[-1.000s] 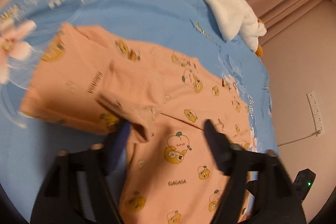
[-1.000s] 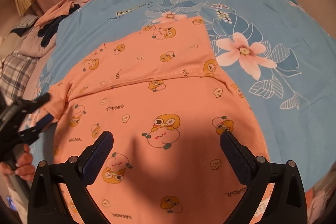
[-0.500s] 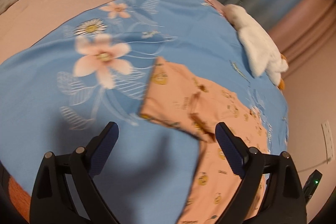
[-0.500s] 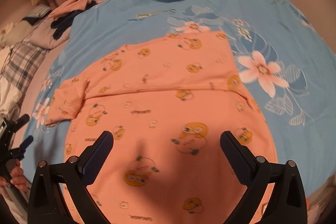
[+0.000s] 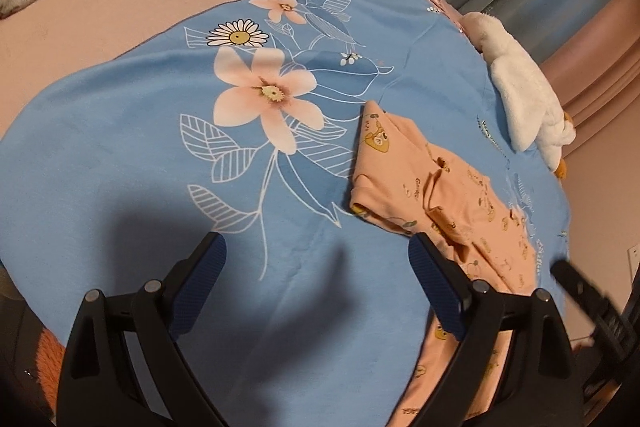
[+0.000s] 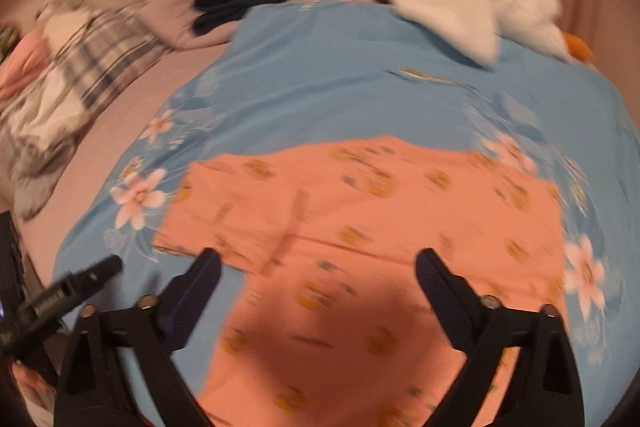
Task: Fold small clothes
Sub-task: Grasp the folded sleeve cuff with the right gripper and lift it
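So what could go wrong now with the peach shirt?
The sleeve folded over the peach shirt lies loose and a little bunched; it might flop open again, since neither claw holds it. The left claw hangs open over bare blue blanket, beside the shirt, so its next grab could pinch blanket instead. The right claw, jaws just closing a bit with nothing between them, could drag the shirt crooked if it catches only one layer.

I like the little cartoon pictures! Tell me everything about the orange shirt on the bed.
The orange shirt is soft, thin-looking peach fabric printed with small yellow cartoon faces. It lies spread flat on the blue flowered blanket, one sleeve folded in over the body. Neither gripper touches it.
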### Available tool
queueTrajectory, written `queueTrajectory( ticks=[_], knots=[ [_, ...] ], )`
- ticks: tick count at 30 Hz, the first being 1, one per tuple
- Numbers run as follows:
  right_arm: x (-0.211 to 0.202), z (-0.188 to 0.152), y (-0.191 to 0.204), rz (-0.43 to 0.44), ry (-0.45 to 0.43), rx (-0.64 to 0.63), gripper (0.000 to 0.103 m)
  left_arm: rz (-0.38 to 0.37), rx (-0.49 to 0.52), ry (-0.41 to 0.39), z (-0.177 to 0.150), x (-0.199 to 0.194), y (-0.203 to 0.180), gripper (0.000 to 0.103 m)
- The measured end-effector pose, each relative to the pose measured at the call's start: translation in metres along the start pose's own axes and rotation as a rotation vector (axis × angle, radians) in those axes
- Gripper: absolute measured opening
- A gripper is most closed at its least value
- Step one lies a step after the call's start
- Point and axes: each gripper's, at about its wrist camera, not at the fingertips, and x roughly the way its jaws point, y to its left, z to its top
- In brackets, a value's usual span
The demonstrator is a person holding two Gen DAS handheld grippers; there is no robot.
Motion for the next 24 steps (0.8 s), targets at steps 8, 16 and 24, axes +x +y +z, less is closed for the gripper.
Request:
queueTrajectory(
  ticks=[8,16,24],
  knots=[
    [0.069,0.017,0.065,0.011,0.126,-0.153,0.056,0.016,-0.004,0.005,0.000,0.000,0.006,0.090],
    [0.108,0.013,0.069,-0.026,0.229,-0.128,0.056,0.008,-0.020,0.009,0.000,0.001,0.010,0.090],
    [0.120,0.008,0.075,-0.095,0.211,-0.206,0.057,0.004,-0.019,0.025,0.000,0.005,0.010,0.090]
  ],
)
